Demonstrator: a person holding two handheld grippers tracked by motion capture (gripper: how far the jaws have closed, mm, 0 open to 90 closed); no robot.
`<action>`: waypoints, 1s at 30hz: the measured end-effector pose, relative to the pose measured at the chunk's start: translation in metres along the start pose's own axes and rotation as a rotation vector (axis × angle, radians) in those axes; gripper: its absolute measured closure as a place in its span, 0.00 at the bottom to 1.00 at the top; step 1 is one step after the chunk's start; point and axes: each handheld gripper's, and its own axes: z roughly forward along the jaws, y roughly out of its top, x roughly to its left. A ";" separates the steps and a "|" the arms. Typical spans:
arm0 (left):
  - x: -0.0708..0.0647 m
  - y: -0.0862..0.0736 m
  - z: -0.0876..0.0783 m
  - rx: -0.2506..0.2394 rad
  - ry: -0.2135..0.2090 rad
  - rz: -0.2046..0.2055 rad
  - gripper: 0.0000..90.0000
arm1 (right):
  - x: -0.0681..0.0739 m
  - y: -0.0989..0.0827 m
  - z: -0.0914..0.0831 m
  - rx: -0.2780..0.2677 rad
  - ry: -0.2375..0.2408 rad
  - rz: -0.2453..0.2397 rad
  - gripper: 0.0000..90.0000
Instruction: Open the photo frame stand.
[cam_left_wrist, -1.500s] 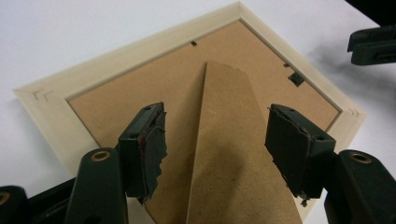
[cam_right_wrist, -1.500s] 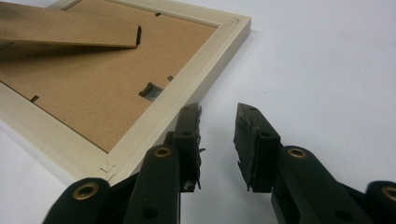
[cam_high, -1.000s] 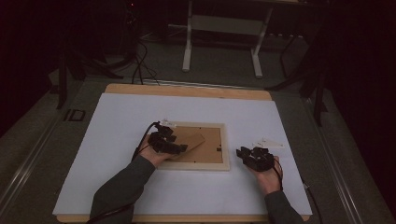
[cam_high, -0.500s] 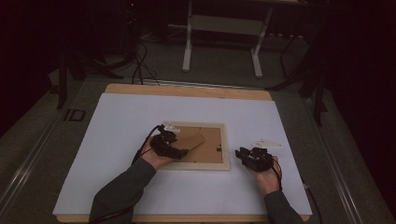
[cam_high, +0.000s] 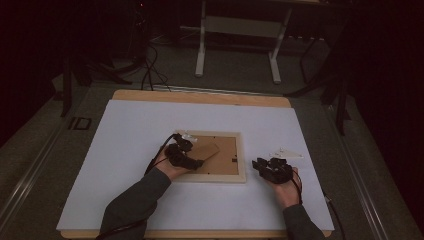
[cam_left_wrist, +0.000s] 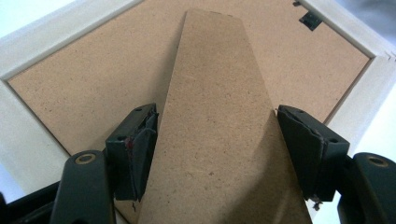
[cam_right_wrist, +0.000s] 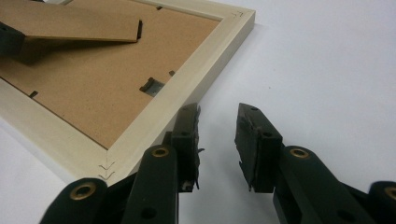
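Note:
A pale wooden picture frame (cam_high: 241, 160) lies face down on the white table top, its brown backing board (cam_right_wrist: 93, 88) up. My left gripper (cam_high: 199, 161) reaches over the frame's left part. Its jaws are shut on the two edges of the brown fibreboard stand (cam_left_wrist: 219, 140), which is lifted off the backing and tapers away from me. My right gripper (cam_high: 257, 164) rests on the table just right of the frame. Its jaws (cam_right_wrist: 219, 116) stand open with nothing between them, the left one close beside the frame's rail (cam_right_wrist: 205, 60) near a corner.
Small white pieces (cam_high: 285, 152) lie on the table top (cam_high: 130, 130) right of the frame, beyond the right gripper. The table's wooden far edge (cam_high: 200, 97) faces a dark floor with cables and a white desk frame (cam_high: 235, 45).
The left gripper has edged slightly right and nearer over the frame with the stand in its jaws. The right gripper has kept still.

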 end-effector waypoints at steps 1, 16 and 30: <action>0.000 0.001 0.000 0.003 -0.002 0.001 0.36 | 0.000 0.000 0.000 0.001 0.000 0.000 0.77; 0.002 0.003 0.002 0.003 -0.010 0.000 0.36 | 0.001 -0.001 0.003 0.009 0.005 -0.001 0.76; 0.000 0.003 0.000 0.007 -0.019 0.024 0.40 | 0.002 -0.001 0.004 0.011 0.006 -0.001 0.76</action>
